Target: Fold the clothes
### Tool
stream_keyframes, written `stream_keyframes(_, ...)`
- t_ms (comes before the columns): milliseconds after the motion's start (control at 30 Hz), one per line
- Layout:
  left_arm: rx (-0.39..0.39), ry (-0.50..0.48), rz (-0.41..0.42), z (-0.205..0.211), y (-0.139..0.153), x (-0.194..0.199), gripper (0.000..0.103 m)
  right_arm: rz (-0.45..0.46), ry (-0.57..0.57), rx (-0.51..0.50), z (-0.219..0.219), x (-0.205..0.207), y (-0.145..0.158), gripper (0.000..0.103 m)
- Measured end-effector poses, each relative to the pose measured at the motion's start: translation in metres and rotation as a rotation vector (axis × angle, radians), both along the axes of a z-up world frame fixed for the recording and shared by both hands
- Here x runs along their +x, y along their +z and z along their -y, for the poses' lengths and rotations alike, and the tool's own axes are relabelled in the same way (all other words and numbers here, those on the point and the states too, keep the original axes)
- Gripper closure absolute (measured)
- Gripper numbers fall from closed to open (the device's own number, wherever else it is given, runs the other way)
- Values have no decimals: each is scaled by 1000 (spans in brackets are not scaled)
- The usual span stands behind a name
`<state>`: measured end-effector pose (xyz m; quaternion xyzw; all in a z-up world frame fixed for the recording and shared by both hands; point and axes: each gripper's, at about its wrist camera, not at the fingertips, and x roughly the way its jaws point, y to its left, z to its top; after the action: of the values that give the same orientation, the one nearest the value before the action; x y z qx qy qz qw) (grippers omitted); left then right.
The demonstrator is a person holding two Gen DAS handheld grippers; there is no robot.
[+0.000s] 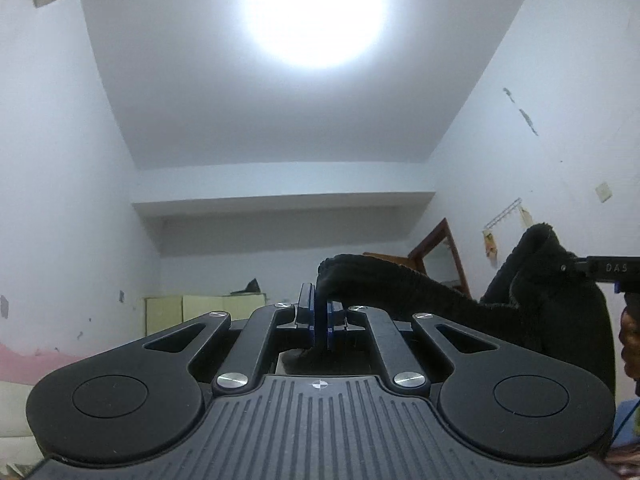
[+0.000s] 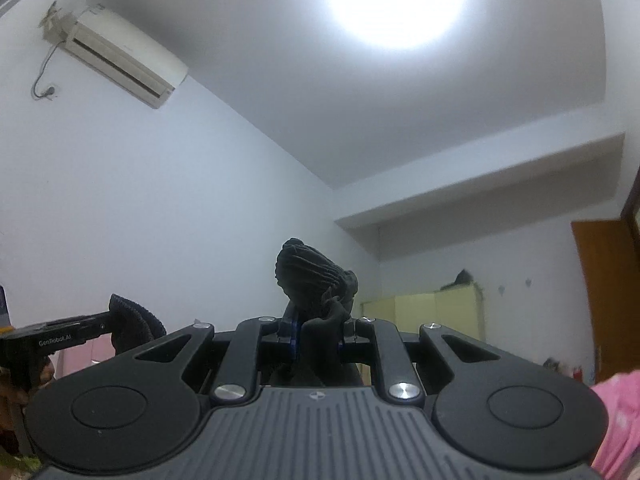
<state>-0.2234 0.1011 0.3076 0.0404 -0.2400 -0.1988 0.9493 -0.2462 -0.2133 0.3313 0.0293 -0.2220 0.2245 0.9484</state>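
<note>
Grippers raised toward the ceiling, each pinching one part of the same black garment. The left gripper has its blue-edged pads pressed together on a thin fold of the knitted cloth, which passes between them, arches above the fingertips and runs away to the right of that gripper. There it rises into a dark hanging mass, the far end of which is caught by the right gripper, entering from the right edge of the left wrist view with a hand partly visible below it. In the right wrist view the right gripper stands with its pads a little apart, clamped on a thick bunch of the garment that bulges above the fingertips in ribbed folds and hangs down between the linkage arms. To the left of this bunch the left gripper appears side-on, holding another rounded lobe of the cloth. Beyond the garment lie white walls, a bright ceiling lamp overhead, and an air conditioner high on the wall to the upper left. A pale yellow cabinet stands behind the garment to the right, a brown wooden door farther right, and pink fabric at the lower right edge.
</note>
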Motion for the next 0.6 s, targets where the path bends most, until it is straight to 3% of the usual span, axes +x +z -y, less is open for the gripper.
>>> stream_keyframes(200, 13, -43, -6, 5, -2, -15, 100, 18, -38, -1, 0, -30, -6, 86)
stream_keyframes(367, 11, -65, -28, 4, -4, -5, 100, 10, -75, -14, -2, -44, -13, 86)
stream_keyframes(600, 44, -14, -180, 14, -19, 54, 100, -90, -105, -8, -2, -14, -26, 86)
